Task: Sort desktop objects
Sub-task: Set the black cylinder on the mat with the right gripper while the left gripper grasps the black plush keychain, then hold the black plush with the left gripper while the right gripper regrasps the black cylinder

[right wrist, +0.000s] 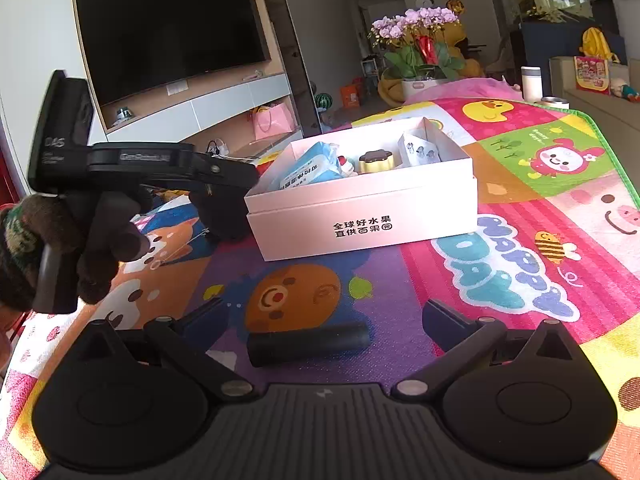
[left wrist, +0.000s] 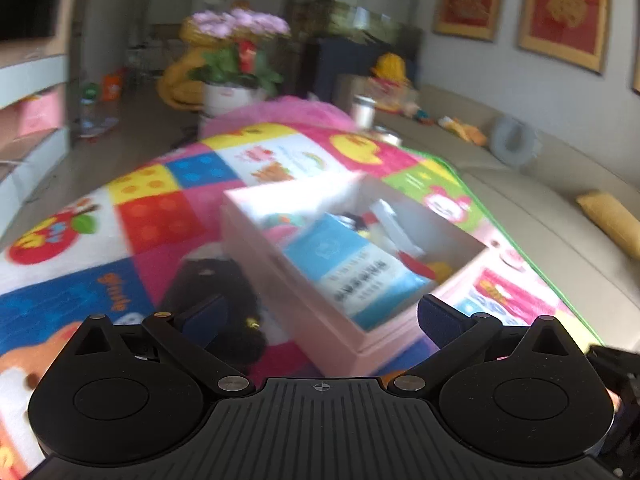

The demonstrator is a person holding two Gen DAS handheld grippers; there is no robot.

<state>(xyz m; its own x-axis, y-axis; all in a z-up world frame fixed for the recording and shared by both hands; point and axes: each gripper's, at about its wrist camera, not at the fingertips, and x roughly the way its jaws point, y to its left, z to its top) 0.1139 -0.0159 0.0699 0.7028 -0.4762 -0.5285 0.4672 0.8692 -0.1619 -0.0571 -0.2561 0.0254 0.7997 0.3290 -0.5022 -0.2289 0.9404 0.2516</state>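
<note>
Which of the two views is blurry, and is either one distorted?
Left wrist view: motion-blurred, the box and the blue pack inside are smeared. Right wrist view: sharp, the box print reads clearly. Both bend straight lines, like the mat edge.

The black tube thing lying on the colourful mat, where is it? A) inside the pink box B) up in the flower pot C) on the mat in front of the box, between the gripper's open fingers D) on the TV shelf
C: the black cylinder lies flat on the mat, nearer than the pink box, with the open right gripper around it, not touching it.
</note>
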